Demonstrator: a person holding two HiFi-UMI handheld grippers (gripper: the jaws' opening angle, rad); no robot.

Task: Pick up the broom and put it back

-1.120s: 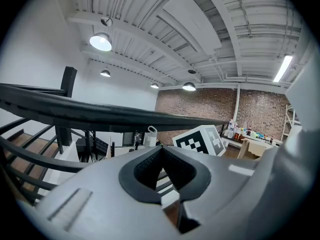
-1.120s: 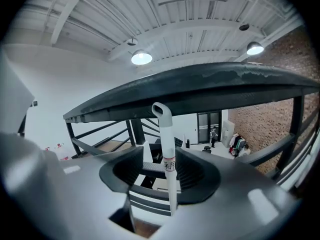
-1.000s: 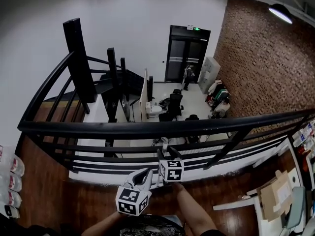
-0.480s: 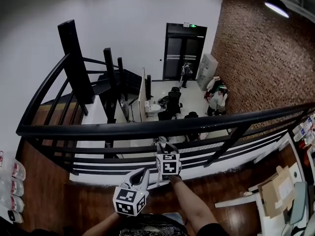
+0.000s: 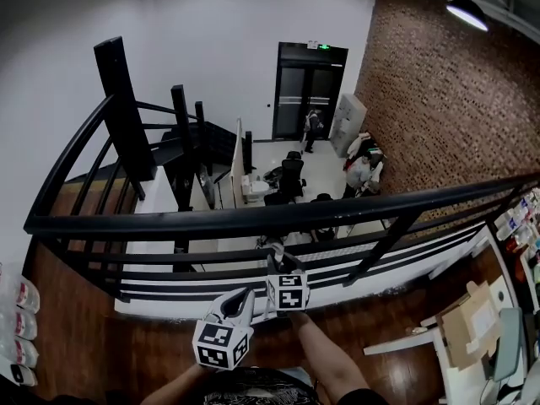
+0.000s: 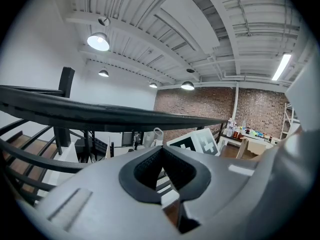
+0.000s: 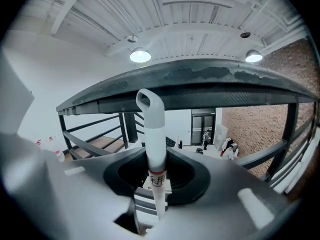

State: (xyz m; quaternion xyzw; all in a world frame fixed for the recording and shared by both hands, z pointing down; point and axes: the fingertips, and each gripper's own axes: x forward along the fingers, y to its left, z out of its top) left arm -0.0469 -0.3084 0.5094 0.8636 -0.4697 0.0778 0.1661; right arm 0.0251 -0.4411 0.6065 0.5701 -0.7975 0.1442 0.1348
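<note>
I see only the broom's white handle, with a hanging loop at its top; its head is hidden. The handle stands upright between the jaws of my right gripper, which is shut on it just below the black top rail. In the head view the right gripper is held up against the railing. Just left of it and lower, my left gripper is shut with nothing in it. The left gripper view shows its pads meeting, with the handle's loop beyond.
The black railing with several horizontal bars runs across in front of me, above an open drop to a lower floor with office chairs and people. A staircase descends at the left. A white table with a cardboard box stands at the right, bottles at the left.
The right gripper's jaws have closed in on the white handle. Both hands stay at the railing, almost where they were.
</note>
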